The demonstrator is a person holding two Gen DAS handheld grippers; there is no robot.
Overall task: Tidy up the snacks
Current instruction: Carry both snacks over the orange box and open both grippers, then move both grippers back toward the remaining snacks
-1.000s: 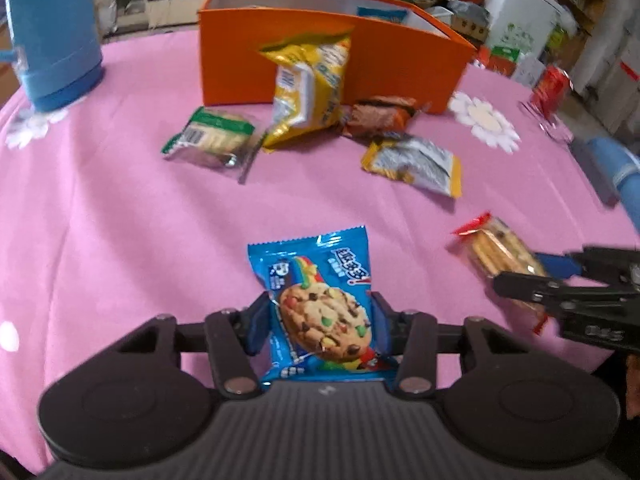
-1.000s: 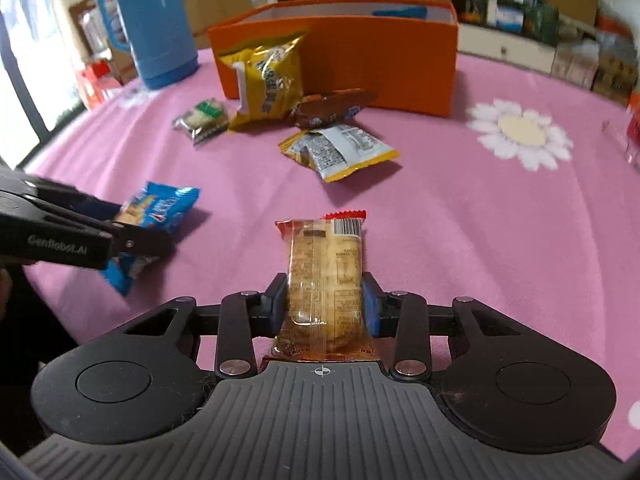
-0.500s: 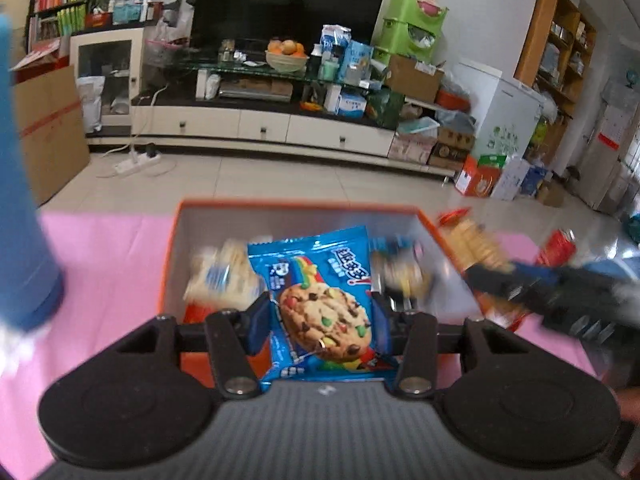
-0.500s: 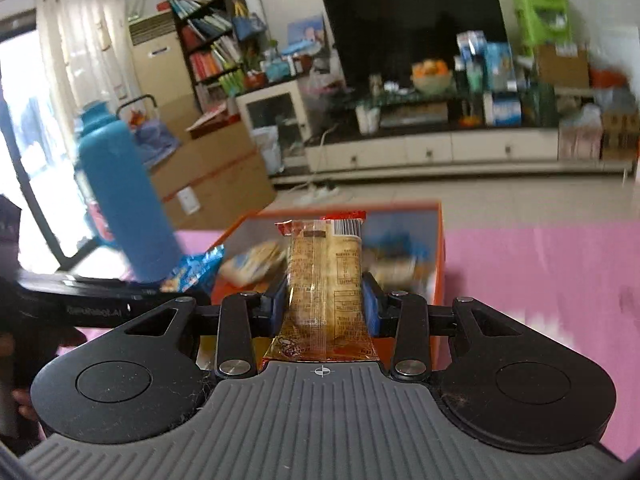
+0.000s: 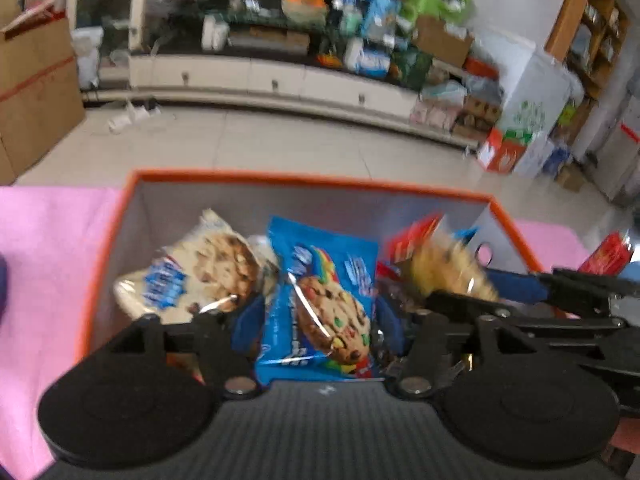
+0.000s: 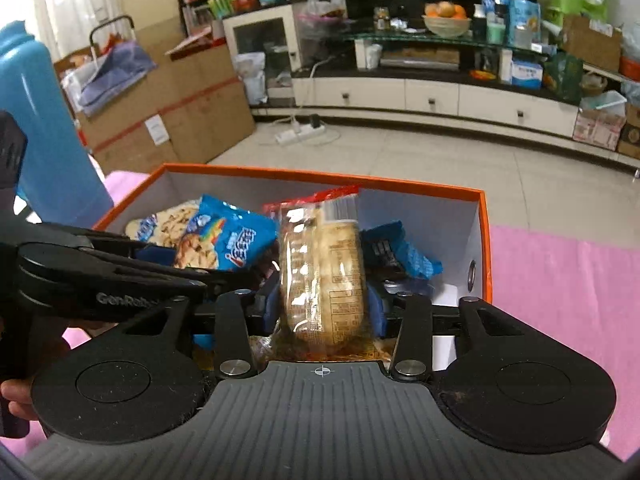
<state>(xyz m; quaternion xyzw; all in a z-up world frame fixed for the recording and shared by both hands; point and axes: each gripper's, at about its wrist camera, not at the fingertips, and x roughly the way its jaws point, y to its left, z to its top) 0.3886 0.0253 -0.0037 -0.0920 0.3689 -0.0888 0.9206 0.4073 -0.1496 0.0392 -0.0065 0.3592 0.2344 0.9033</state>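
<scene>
Now, line by line:

Change: both hands have carried their packets from the pink table [image 6: 568, 280] up over the open orange cardboard box [image 6: 482, 240], and both sets of fingers have just been opening, each with its packet between them.

Left gripper [image 5: 316, 320]: its fingers stand apart on either side of the blue chocolate-chip cookie packet [image 5: 320, 300], which tilts loosely at lower centre of the left view. The blue pads no longer seem to press it; I judge it released and dropping into the box.

Right gripper [image 6: 322, 308]: the clear-wrapped packet of pale biscuits with a red end [image 6: 324, 272] stands upright between the fingers at centre of the right view. The fingers have parted only a little, and whether the pads touch the wrapper I cannot tell.

Box contents: a white cookie packet [image 5: 192, 272] lies at the left inside, and a dark blue snack packet [image 6: 400, 252] at the right. Both held packets hang over the box interior.

Surroundings: a tall blue plastic jug [image 6: 44, 132] stands at the left edge of the right view, beside the box.

Meaning for the task: these two snacks look as good as delivered. The next step, in my judgement, is to draw both grippers back clear of the box and go for whatever remains on the table, which is out of view here.
</scene>
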